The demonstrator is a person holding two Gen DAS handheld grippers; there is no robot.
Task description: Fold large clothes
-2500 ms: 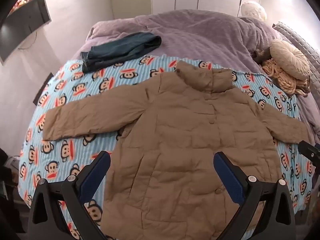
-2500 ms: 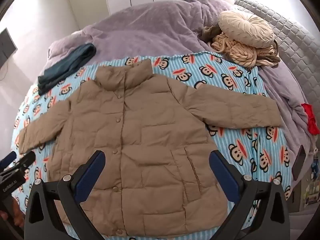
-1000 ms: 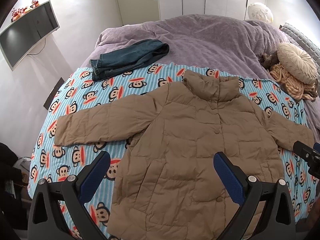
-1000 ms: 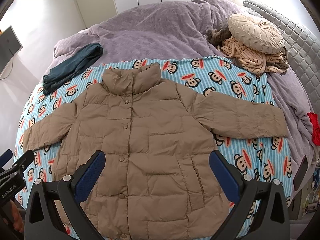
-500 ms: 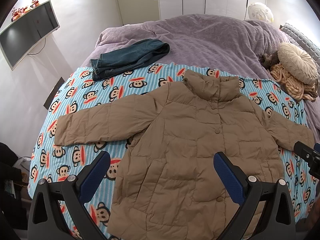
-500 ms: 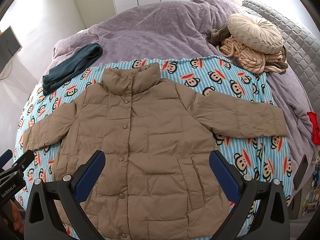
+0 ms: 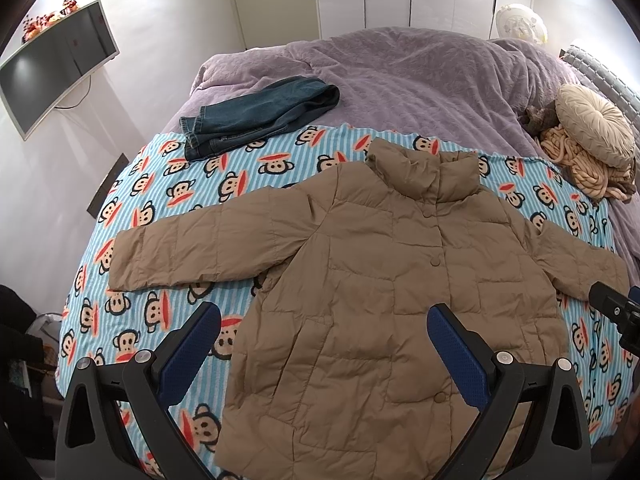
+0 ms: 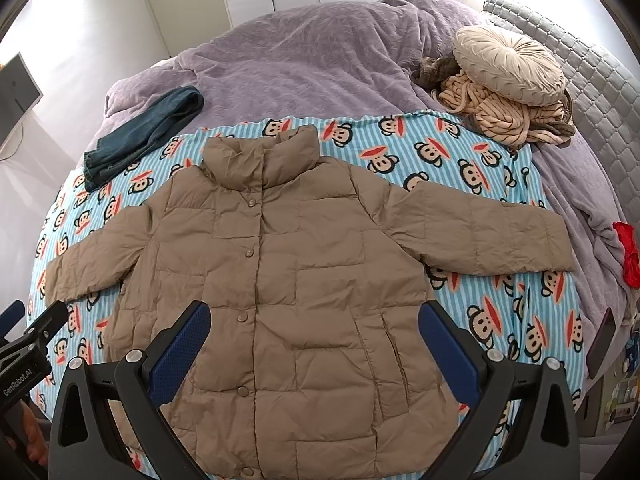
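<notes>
Tan quilted jacket [image 7: 384, 292] lies flat, front up, snapped shut, sleeves spread, on a blue striped monkey-print blanket [image 7: 160, 184] covering the near part of the bed; hem at the blanket's near edge, collar toward its far edge.

Left gripper [image 7: 324, 330]: fingers spread wide, holding nothing, above the lower jacket. Right gripper [image 8: 314, 330]: likewise wide apart and empty.

Only the left wrist view shows a wall-mounted screen [image 7: 56, 64] and a door handle. Only the right wrist view shows a red cloth [image 8: 627, 252] at the bed's right edge, a quilted grey headboard [image 8: 592, 76] and the left gripper's body lettered "GenRobot.AI".

Both views: folded jeans [image 7: 256, 114] at the blanket's far left corner, on a purple bedspread [image 7: 400, 76]; a round beige cushion [image 7: 592, 124] on chunky knit at the far right. White walls and cupboard doors behind.
</notes>
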